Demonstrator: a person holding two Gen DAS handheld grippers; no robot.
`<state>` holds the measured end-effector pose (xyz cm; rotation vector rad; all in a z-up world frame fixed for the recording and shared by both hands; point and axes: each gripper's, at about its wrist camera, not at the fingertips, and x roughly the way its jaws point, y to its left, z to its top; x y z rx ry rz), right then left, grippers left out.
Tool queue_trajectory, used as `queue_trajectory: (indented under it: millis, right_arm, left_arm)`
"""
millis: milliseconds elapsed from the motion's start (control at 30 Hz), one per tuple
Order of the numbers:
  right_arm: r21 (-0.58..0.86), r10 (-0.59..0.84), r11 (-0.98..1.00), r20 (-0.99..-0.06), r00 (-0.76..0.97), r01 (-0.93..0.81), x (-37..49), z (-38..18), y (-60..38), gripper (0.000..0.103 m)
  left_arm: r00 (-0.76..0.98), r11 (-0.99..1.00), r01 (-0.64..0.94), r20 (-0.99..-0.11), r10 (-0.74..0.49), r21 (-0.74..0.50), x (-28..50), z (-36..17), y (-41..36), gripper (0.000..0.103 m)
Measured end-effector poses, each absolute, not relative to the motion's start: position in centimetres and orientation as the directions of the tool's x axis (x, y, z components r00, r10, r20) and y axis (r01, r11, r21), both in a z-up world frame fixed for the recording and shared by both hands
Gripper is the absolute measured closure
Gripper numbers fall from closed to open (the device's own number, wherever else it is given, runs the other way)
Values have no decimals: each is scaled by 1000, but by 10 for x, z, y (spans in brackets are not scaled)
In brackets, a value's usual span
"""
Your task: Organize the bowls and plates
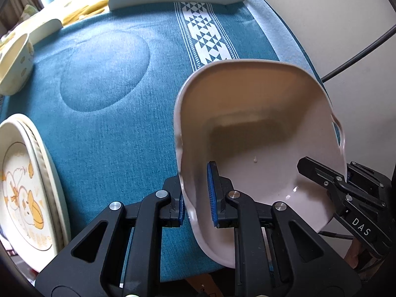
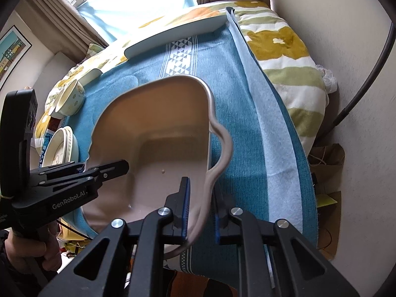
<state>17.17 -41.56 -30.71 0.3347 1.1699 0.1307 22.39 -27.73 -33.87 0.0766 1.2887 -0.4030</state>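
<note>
Two grippers pinch one pink dish above a teal cloth. Left view: left gripper clamps its left wall; the other reads "DAS". Right view: right gripper clamps its handle; the other reads "GenRobot.AI".

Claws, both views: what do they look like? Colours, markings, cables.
Left claw and right claw: black linkage bodies, silver pivot screws, blue ribbed pads. White "DAS" lettering on the right one, "GenRobot.AI" on the left. A bare hand grips the left handle; no sleeve visible.
</note>
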Motion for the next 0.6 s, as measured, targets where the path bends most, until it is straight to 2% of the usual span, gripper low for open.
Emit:
queue_trajectory:
  millis: [67,100,167,200,233,400,500,567,600]
  right_arm:
    - [332,277,940,-877,393,78,172,-307,-417,89]
    - [330,273,940,-877,397,83,172,-306,-417,89]
    - [321,261,943,-880,397,91,173,-308,-418,89]
    - [320,258,942,-882,395,98,173,-309,-419,89]
    - [320,257,942,-882,396,102,173,-309,-420,88]
    - [329,256,936,-881,398,127,171,-311,-424,86]
    - [333,252,933,-875,413,136,170,-307,-427,73]
    - [332,239,931,-869,433,152,169,-302,-430,49]
    - [336,235,928,-864,446,160,168,-299,-433,47]
  left_arm:
    - [216,930,331,-947,-237,-157,226,-339,-278,88]
    - [210,931,331,-950,-232,-154,227,-340,-278,82]
    - [208,931,333,-951,-228,-150,228,-341,-278,62]
    - [219,932,333,-950,-224,-143,228,-340,-278,47]
    - [237,933,333,-946,-222,-135,228,-338,-277,38]
    - [246,931,340,-943,-224,-133,228,-335,-275,36]
    - [248,930,344,-943,-224,-131,227,-332,-274,36]
    - [252,930,344,-940,-228,-133,226,-327,-273,36]
    - [254,929,344,-939,-231,-135,225,-325,-272,36]
